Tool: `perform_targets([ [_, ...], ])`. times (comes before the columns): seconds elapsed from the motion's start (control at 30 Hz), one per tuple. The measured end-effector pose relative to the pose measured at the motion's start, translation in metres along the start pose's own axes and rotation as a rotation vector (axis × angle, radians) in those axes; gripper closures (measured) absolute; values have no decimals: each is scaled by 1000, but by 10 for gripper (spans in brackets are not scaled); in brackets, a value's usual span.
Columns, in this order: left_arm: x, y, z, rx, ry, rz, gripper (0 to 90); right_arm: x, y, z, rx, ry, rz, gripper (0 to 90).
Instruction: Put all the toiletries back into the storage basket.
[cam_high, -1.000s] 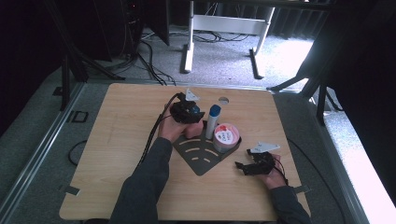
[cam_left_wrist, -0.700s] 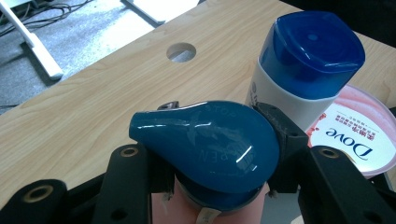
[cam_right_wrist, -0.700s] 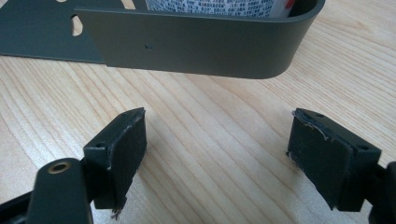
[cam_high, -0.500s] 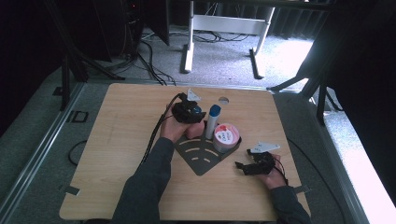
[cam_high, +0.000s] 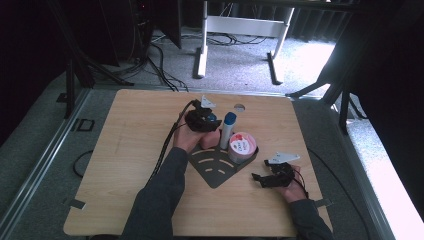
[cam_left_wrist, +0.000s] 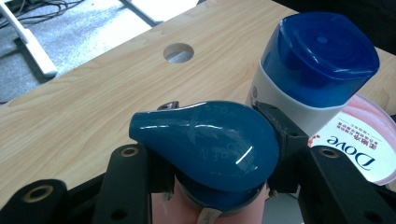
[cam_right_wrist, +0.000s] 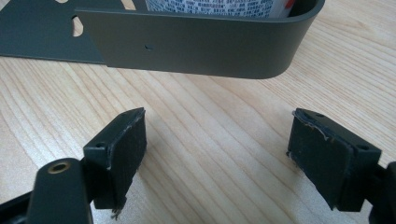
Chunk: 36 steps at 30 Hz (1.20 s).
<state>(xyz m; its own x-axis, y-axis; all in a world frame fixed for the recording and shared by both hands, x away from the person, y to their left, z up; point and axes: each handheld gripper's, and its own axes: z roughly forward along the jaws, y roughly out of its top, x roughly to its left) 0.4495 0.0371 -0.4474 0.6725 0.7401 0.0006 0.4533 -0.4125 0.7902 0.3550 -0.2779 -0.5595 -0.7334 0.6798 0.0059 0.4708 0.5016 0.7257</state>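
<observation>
So, looks like the job is loading toiletries into the dark metal corner rack (cam_high: 215, 167) sitting mid-tabletop (cam_high: 125, 150). The left tongs (cam_left_wrist: 219, 154) are clamped on a pink bottle with a teal flip cap (cam_left_wrist: 210, 140), standing it at the rack's back-left end, just beside a white bottle with a blue cap (cam_left_wrist: 317, 60). A pink Dove tub (cam_high: 242, 146) sits at the right end, next to the white bottle. Can't quite tell if the pink bottle's base is fully down on the rack or a hair off it, since the hand hides that part.

The right tongs (cam_right_wrist: 217, 149) are wide apart with nothing between them, low over bare wood just outside the rack's curved wall (cam_right_wrist: 201, 44).

My read: nearly done. Two items are in, the third is being seated, and what's left is letting go and backing the left hand (cam_high: 187, 137) away without knocking the neighbour.
</observation>
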Motion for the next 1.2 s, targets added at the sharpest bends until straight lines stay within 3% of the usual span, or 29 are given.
perform_targets([
  [0.43, 1, -1, 3, -10, -3, -30, 532, 0, 0, 0, 0, -1, 0, 191],
  [1.2, 2, -5, 7, -9, -12, -38, 532, 0, 0, 0, 0, -1, -2, 190],
])
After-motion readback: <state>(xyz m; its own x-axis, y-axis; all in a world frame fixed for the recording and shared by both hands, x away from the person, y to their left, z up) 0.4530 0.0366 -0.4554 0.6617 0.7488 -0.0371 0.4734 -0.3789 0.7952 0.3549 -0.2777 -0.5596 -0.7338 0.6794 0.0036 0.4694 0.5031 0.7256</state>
